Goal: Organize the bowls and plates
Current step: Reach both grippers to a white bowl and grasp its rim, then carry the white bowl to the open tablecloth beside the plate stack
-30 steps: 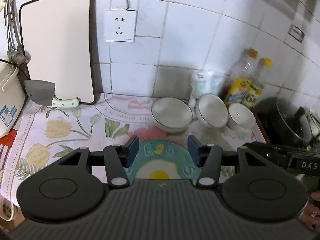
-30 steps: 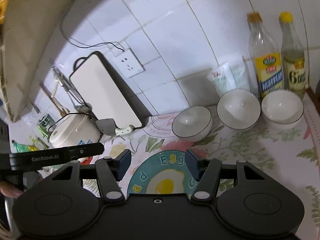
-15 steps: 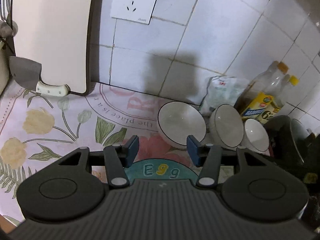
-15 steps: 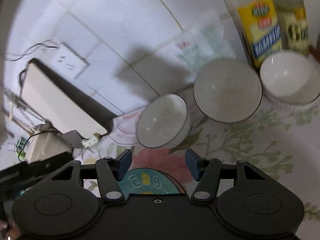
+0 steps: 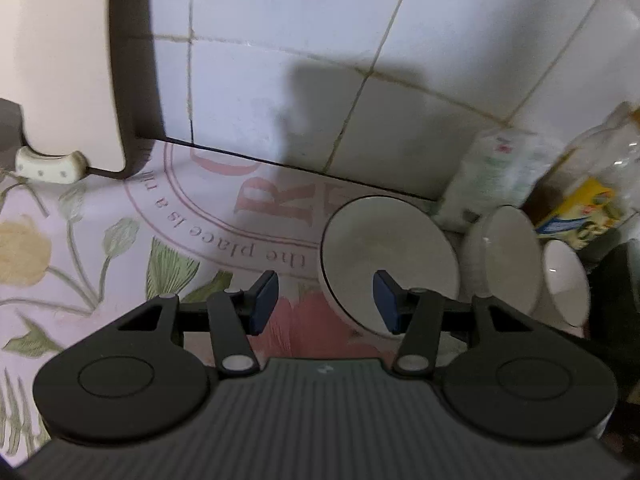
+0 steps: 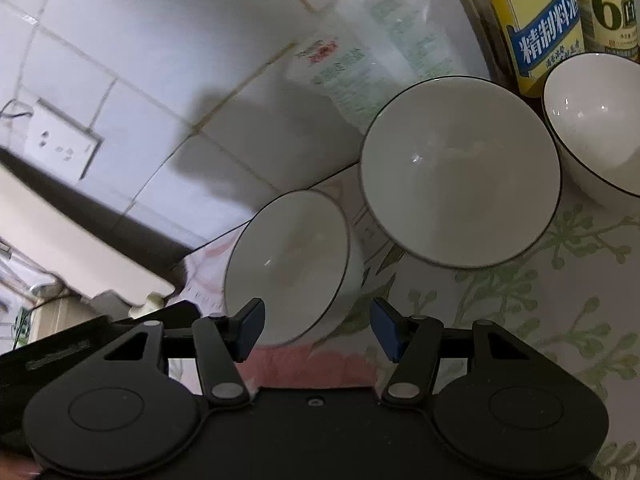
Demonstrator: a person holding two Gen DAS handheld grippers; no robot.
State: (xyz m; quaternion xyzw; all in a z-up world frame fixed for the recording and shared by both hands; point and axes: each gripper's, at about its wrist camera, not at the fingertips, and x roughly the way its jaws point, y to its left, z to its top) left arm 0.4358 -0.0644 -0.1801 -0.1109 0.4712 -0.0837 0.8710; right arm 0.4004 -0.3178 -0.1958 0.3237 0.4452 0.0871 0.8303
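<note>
Three white bowls with thin dark rims stand in a row by the tiled wall. In the right wrist view they are the left bowl (image 6: 288,264), the middle bowl (image 6: 460,172) and the right bowl (image 6: 596,124). My right gripper (image 6: 318,330) is open, low over the cloth, with the left bowl's near edge showing between its fingers and no pad touching it. My left gripper (image 5: 325,302) is open too, beside the same left bowl (image 5: 388,256). The bowl's left rim lies in the gap and the right finger (image 5: 386,302) hangs in front of the bowl.
A floral cloth (image 5: 80,260) covers the counter. A pale cutting board (image 5: 60,60) and a knife handle (image 5: 48,164) lean at the left wall. A white packet (image 6: 360,56) and two bottles (image 6: 536,20) stand behind the bowls. A dark pot (image 5: 616,280) sits at the far right.
Both grippers have come forward and down toward the bowls, which now loom larger. The egg-printed plate has dropped out of view beneath them. The jaws stand as wide as before.
</note>
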